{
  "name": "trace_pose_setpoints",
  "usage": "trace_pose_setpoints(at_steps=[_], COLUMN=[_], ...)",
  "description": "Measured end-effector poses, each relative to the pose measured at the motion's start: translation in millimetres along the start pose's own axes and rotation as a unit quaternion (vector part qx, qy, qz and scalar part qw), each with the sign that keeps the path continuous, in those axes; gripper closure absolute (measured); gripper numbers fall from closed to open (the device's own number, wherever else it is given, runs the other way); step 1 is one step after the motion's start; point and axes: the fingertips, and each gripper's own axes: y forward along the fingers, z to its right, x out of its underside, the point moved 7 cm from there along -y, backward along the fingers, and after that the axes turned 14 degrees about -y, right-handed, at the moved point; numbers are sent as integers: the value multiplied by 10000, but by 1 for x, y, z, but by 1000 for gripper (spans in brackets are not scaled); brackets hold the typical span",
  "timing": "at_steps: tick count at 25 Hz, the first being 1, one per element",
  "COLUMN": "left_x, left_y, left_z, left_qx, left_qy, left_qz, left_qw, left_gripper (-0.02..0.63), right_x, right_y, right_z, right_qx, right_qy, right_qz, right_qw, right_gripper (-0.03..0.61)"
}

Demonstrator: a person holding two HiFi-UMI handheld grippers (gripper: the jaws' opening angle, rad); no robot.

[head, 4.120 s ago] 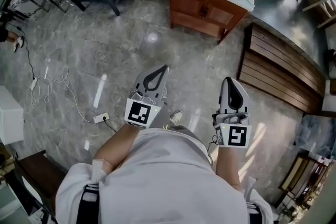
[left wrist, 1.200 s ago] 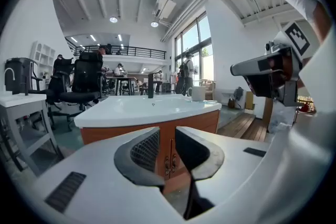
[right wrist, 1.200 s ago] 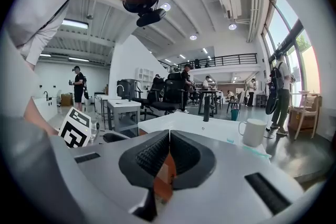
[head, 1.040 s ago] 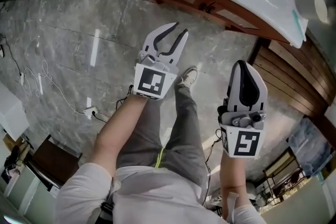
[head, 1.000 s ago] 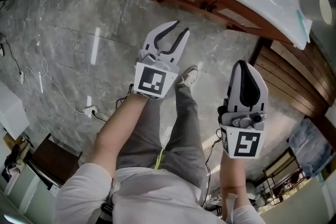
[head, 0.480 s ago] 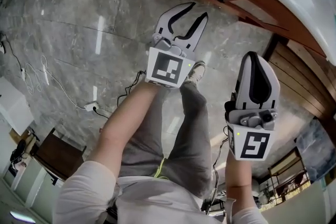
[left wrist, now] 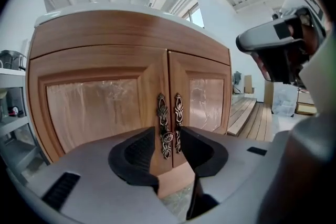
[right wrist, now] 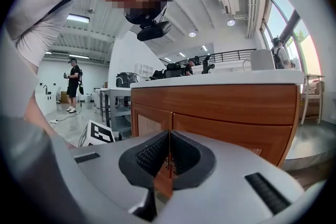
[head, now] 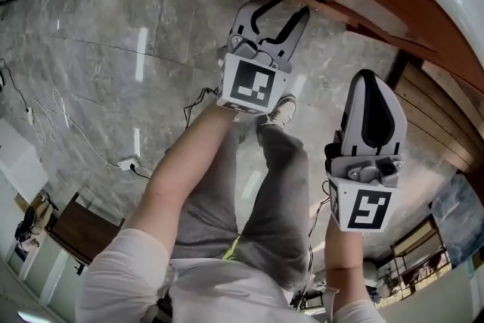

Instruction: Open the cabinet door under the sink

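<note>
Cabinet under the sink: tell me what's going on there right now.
A person holding a claw in each hand faces the wooden cabinet. Both doors are shut. The left claw is open, its jaws having just been opening, with nothing between them. It is aimed at the two ornate handles in the middle but is not yet on them. The right claw is shut and empty, held further back.

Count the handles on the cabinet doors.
2. The left handle sits on the left door, the right handle on the right door, side by side at the middle seam. None looks hidden.
</note>
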Motion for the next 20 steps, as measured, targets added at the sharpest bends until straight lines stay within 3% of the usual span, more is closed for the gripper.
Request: trace_pose_setpoints(at_steps=[12, 20], left_x=[20, 27], left_y=[28, 31], left_z=[-1, 3], left_qx=[40, -137], left_qy=[45, 90], left_qz=[205, 463], left_qw=[9998, 9988], left_gripper=[472, 477], right_x=[37, 50], right_y=[11, 12], right_z=[2, 1], right_qx=[73, 69], right_qy=[-102, -141], right_qz=[49, 48], right_qw=[9999, 9999], right_gripper=[546, 546])
